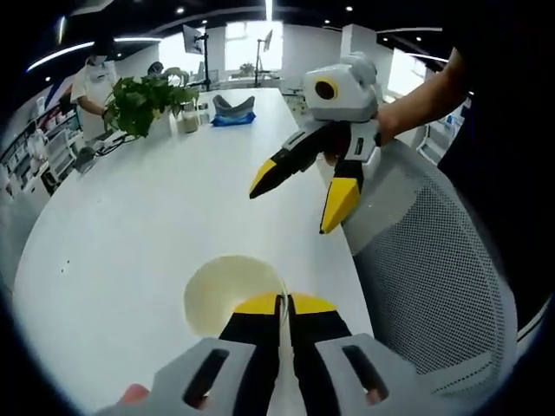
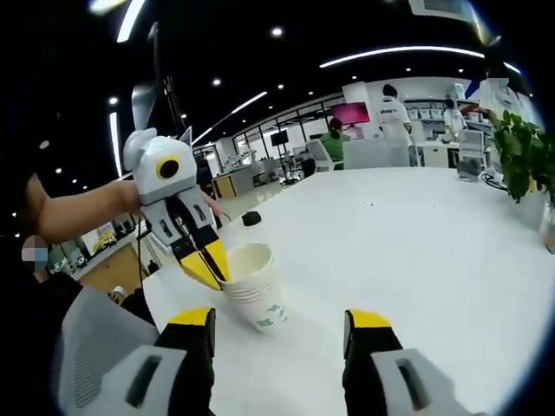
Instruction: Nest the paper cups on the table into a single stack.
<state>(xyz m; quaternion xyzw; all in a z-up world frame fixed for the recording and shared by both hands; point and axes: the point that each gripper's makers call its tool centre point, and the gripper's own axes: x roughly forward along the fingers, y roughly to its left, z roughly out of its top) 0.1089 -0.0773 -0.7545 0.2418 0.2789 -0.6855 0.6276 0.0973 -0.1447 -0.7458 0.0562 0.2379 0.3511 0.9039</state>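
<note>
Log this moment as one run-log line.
left gripper: shut on cup stack rim | right gripper: open, apart from it | stack: upright on table

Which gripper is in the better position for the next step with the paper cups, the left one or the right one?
Probably left. The left gripper is shut on the rim of the cup stack on the table, so it can steady or move the stack. The right gripper is open and apart from it.

We see broad bare table [image 2: 416, 251] beyond the stacked cups [image 2: 257, 290] — open passage there. A mesh chair [image 1: 434, 260] crowds the near edge, and a potted plant [image 1: 143, 102] stands far off.
</note>
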